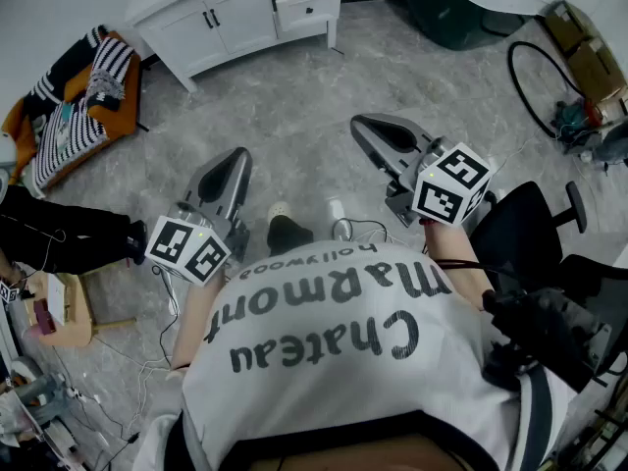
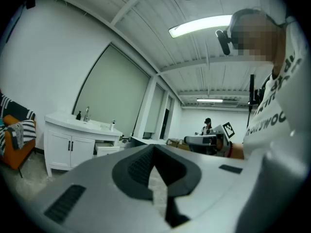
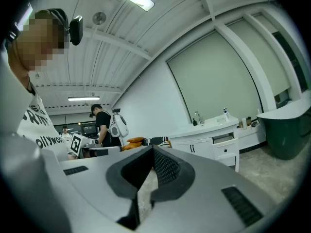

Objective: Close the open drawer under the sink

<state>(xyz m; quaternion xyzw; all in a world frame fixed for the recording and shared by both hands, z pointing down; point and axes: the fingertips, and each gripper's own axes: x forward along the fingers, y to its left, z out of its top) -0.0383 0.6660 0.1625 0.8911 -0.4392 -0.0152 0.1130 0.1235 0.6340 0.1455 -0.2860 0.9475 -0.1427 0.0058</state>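
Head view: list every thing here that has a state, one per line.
drawer: open, pulled out.
cabinet doors: shut.
left gripper: shut, empty, not at the drawer.
right gripper: shut, empty, not at the drawer.

Striped blanket (image 1: 59, 130) draped over orange chair (image 1: 123, 106), left; black cable loop (image 1: 517, 86) beside cardboard boxes (image 1: 589, 52), right.
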